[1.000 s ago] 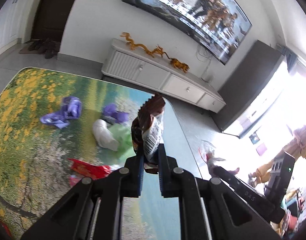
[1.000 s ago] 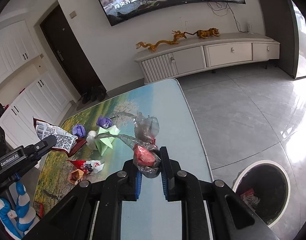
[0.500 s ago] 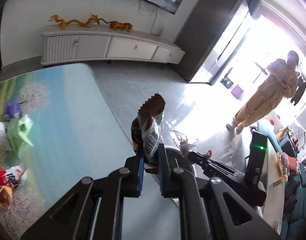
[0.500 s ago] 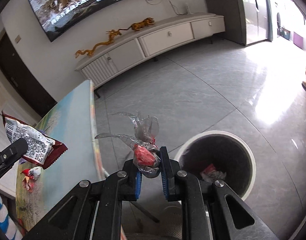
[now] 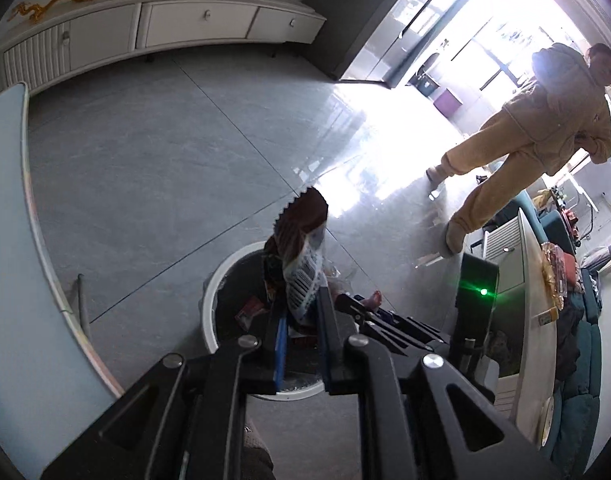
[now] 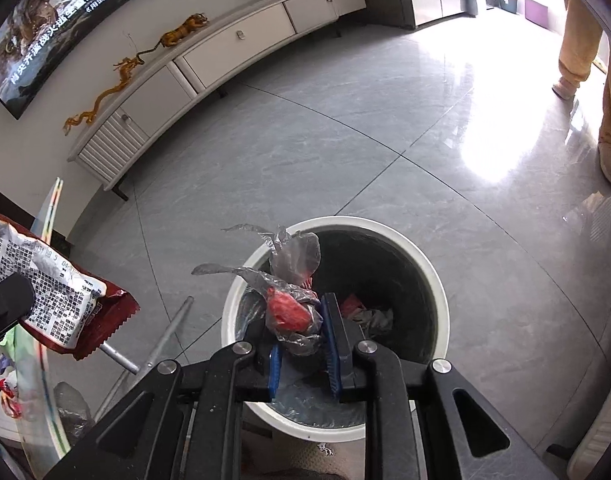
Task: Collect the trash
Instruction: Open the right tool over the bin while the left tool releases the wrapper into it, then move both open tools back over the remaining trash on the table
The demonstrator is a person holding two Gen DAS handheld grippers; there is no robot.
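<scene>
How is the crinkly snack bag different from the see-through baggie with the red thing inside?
The snack wrapper is opaque, dark red outside, with a white printed barcode side; the clear plastic bag is transparent and shows a red lump inside. The wrapper is fairly flat with a zigzag edge; the bag is bunched with twisted tails. Each is pinched in a tool, left and right, by the white bin.

I am looking down at a grey tiled floor (image 6: 345, 160) that is carrying a round white trash bin (image 6: 437, 280), standing directly on it with crumpled scraps lying inside. A long white cabinet (image 6: 225, 48) is standing on the floor by the wall, with golden figurines (image 6: 121, 80) sitting on top. At the left, a table edge (image 5: 29, 208) is showing, its metal leg (image 6: 161, 340) slanting down beside the bin.
</scene>
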